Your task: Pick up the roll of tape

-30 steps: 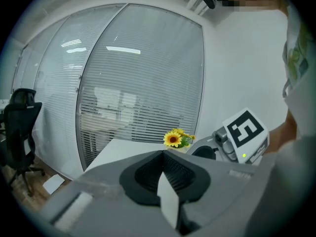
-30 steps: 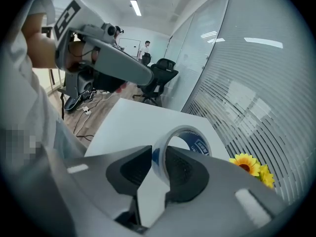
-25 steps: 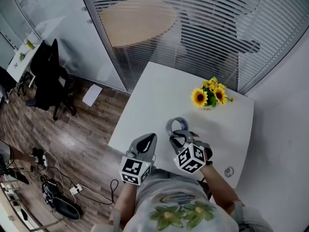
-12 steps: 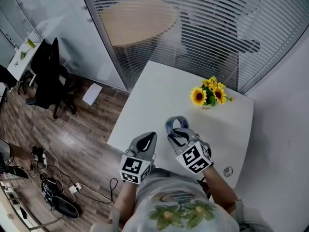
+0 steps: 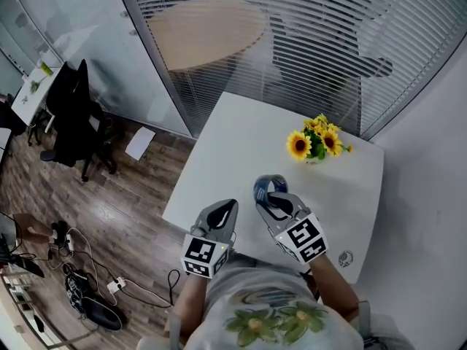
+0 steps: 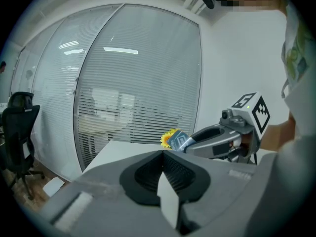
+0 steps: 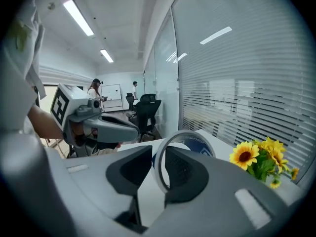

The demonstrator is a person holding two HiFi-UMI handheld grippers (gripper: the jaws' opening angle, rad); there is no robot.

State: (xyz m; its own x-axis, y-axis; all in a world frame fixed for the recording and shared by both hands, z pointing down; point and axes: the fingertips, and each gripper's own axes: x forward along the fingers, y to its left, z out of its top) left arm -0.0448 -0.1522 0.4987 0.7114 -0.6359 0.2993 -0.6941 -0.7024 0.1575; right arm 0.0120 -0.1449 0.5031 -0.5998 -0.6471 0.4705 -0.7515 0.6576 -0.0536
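The right hand-held gripper (image 5: 271, 200) is clamped on the roll of tape (image 5: 269, 187), over the counter (image 5: 232, 146). Sunflowers (image 5: 315, 143) stand at its one o'clock. The left hand-held gripper (image 5: 223, 211), at eight o'clock, has its jaws together.

Office: glass partition (image 5: 109, 49), slatted blinds (image 5: 328, 28), black swivel chair (image 5: 73, 115)

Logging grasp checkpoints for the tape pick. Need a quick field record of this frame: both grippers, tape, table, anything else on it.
right gripper: shut on the roll of tape, the ring's wall between its jaws
roll of tape: on edge in the grip, appears clear of the table
left gripper: shut, nothing between its jaws, beside the right gripper
table: white, squarish top
other: sunflowers beyond the tape, apart from it
task state: tape gripped
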